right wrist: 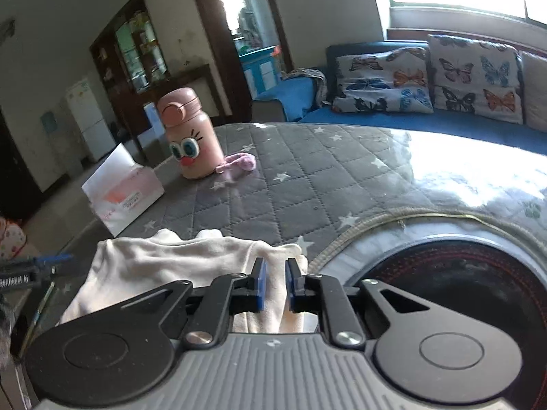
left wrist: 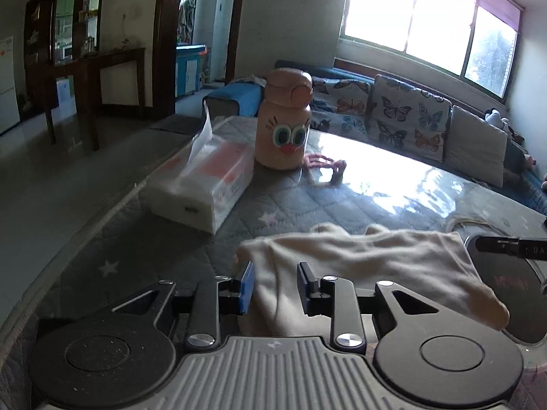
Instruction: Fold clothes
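On the near edge of the quilted gray surface (right wrist: 307, 177) lies a small cream garment (left wrist: 359, 259), bunched up and not yet flat. It sits close to both hand-held grippers, partly over a dark round mat (right wrist: 461, 273) at its right side.

The left hand-held gripper (left wrist: 275, 285) is spread wide. Cloth shows between its blue pads (left wrist: 247, 285), but the pads do not press on it, so it holds nothing. The right hand-held gripper (right wrist: 273, 283) has its pads much nearer together, with a fold of the garment between them. Whether the pads pinch the cloth or just sit beside it cannot be told from this view.

Farther back stand a pink bottle with a cartoon face (left wrist: 285, 123), a pack of tissues (left wrist: 201, 188) beside it, and a small pink strap (left wrist: 324, 165) lying by the bottle. They are well apart from the garment.

Things could go wrong from here. The cloth is soft and lumpy, so a pinch may catch two layers and make a crooked fold. If only the right side lifts, the garment may drag and twist across the surface. The cloth hangs near the edge, so a pull toward the person may slide it off. The shiny glare on the far side may hide wrinkles.
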The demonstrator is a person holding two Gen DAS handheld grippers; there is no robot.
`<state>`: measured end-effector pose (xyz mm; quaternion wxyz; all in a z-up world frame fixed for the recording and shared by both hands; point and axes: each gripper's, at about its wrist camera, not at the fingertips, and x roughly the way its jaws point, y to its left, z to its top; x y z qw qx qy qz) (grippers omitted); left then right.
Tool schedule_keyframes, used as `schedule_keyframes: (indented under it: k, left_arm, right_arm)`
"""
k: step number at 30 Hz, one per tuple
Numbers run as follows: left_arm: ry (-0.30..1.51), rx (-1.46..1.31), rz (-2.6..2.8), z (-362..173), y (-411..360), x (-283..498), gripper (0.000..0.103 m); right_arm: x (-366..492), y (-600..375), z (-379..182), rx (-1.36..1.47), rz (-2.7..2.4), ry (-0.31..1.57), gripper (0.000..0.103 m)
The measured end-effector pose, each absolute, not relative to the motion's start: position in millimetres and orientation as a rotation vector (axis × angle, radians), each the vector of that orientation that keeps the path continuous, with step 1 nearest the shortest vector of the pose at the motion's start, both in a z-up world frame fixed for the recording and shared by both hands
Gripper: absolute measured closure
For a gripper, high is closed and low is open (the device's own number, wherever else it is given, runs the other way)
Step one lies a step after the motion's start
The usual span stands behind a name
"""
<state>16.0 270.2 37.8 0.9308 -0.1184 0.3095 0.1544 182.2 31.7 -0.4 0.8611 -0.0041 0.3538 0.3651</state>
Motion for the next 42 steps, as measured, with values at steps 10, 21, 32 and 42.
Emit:
schedule_keyframes:
  k: [10,21,32,42]
  left_arm:
    - [0.669,-0.196,0.198,29,240,73,0.073]
    - [0.735,-0.168,0.213,3,241,114,0.072]
    - [0.722,-0.173,0.222,8,238,112,0.066]
    - [0.698,-0.166,0.225,24,224,75,0.045]
  right_arm:
    - [192,71,-7,-0.061,0.859,0.749,0.086]
    - [204,112,-30,-0.135,0.928,0.771,0.075]
    - [204,115,-28,-0.151,0.91,0.748,0.067]
    - [159,89,-10,-0.205,0.945,0.721,0.051]
